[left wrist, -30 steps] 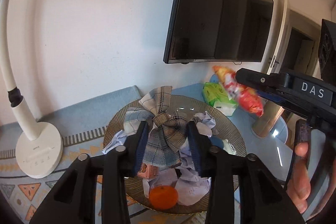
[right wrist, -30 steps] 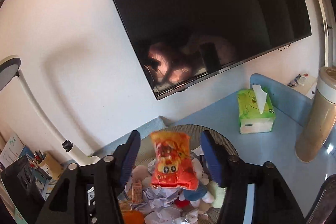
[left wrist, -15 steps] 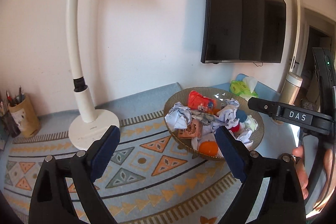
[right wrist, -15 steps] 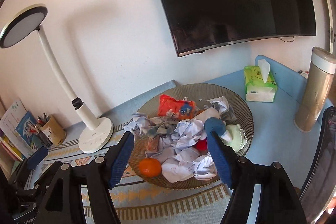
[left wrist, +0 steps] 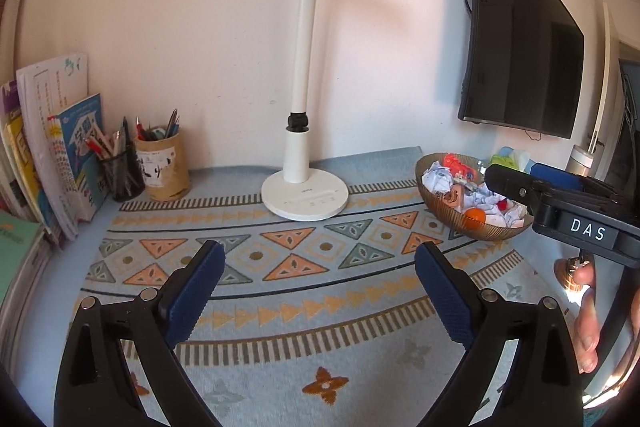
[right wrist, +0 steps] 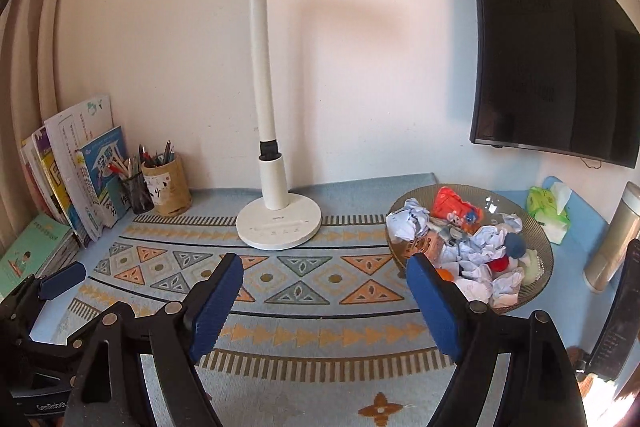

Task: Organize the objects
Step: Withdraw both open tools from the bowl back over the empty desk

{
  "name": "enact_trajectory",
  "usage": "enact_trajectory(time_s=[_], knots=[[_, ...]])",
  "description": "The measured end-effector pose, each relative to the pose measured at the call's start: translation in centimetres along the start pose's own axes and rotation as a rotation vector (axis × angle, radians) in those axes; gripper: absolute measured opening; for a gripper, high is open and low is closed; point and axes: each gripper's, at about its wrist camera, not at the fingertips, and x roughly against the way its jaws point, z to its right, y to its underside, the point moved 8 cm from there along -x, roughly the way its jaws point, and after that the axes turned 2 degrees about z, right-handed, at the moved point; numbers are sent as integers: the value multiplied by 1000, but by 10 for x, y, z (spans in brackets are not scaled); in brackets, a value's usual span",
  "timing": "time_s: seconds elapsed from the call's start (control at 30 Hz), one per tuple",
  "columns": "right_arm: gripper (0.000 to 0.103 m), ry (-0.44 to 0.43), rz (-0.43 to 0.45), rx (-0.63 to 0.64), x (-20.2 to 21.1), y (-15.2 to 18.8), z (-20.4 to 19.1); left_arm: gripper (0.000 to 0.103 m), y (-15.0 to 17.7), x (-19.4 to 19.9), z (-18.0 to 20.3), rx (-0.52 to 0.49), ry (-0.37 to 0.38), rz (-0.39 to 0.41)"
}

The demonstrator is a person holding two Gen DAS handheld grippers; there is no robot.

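Ribbed brown bowl [right wrist: 546, 259] right of the lamp, heaped with crumpled paper [right wrist: 406, 223], red snack packet [right wrist: 450, 205], orange [left wrist: 475, 217]

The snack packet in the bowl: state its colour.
The snack packet is red-orange with cartoon print, lying in the bowl; clearest in the right wrist view.

"DAS" in white letters on a black label on the right gripper [left wrist: 576, 223], seen from left wrist. "GenRobot" partly readable on left gripper [right wrist: 40, 367] body, right wrist view. Book covers [right wrist: 100, 167] carry print, too small to read.
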Motion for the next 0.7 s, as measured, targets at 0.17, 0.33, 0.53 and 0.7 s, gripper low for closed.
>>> enact_trajectory(time_s=[0.17, 0.33, 0.53, 0.7], knots=[[82, -26, -77, 20, -32, 29, -35, 96, 39, -13, -53, 84, -74, -69], [82, -27, -200, 27, -81, 73, -51, 96, 75, -41, -89, 178, -113, -144], [82, 14, -306, 5, -124, 108, -40, 96, 96, -60, -100, 233, -120, -205], [84, -15, -403, -80, -141, 125, -23, 96, 103, -72, -98, 190, -186, -279]])
